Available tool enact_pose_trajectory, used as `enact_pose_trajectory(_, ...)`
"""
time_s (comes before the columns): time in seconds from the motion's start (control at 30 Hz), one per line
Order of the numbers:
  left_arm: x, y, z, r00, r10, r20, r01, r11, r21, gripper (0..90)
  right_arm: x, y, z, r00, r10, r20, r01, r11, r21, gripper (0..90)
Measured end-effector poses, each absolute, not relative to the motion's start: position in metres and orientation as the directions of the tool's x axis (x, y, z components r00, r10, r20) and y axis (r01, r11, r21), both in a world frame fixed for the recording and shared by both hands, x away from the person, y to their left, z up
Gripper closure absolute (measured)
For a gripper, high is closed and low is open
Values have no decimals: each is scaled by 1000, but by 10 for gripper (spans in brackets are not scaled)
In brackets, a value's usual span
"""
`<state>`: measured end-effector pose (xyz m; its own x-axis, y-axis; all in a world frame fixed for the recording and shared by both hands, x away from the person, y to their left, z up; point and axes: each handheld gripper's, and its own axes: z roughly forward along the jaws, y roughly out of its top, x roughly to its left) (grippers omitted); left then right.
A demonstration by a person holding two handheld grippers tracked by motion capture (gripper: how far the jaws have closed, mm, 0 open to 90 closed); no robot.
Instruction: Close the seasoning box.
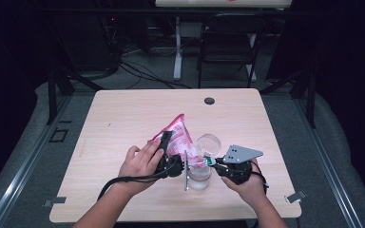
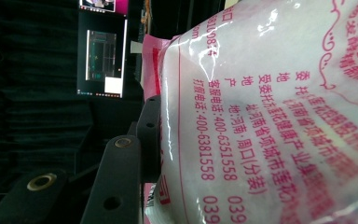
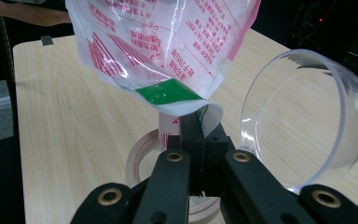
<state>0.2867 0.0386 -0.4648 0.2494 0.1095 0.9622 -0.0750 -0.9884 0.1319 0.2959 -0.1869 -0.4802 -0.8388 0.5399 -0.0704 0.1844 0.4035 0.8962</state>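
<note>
1. The pink-and-white printed plastic bag of white granules (image 1: 177, 135) is held above the light wooden table (image 1: 123, 118), tilted, its sealed top pointing toward 11 o'clock and its lower corner hanging toward 5 o'clock over the clear glass jar (image 1: 200, 176).

2. The left gripper (image 1: 164, 147) — at about 9 o'clock of the jar in the high view — clamps the body of the bag. In the left gripper view one black jaw presses into the bulging film (image 2: 279, 112); the jaws stand partly apart because the filled bag sits between them.

3. The right gripper (image 1: 214, 162), at about 3 o'clock of the jar, is closed tight on the bag's lower corner. In the right gripper view the two jaws meet on a folded flap of film just below a green label patch (image 3: 165, 92).

4. The jar's clear round hinged lid (image 1: 209, 141) stands open at about 12 o'clock of the jar mouth; in the right gripper view it shows edge-on to the right of the jaws (image 3: 307, 116).

5. Progress, as judged: the jar is open and the bag is positioned over it and gripped at two points — preparation is done. Whether the corner is already torn open cannot be told; no stream of granules is visible. Opening the corner, if needed, and pouring appear to remain.
</note>
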Motion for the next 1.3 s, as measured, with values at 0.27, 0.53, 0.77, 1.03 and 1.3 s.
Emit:
enact_pose_trajectory(0.27, 287, 38, -464, 248, 107, 963, -77, -989, 130, 633, 296, -187, -480, -838, 540, -71, 185, 404, 896, 900)
enact_pose_trajectory(0.53, 287, 38, -464, 250, 105, 963, -77, -989, 128, 634, 296, -187, -481, -839, 540, -71, 184, 405, 896, 900)
enact_pose_trajectory(0.77, 286, 37, -463, 249, 104, 963, -79, -989, 127, 635, 296, -187, -480, -839, 540, -70, 185, 403, 896, 900)
enact_pose_trajectory(1.03, 286, 37, -463, 244, 103, 964, -84, -988, 127, 635, 296, -187, -481, -839, 540, -69, 186, 404, 896, 900)
enact_pose_trajectory(1.3, 286, 36, -462, 241, 102, 965, -84, -989, 126, 636, 296, -187, -480, -838, 541, -69, 185, 401, 897, 900)
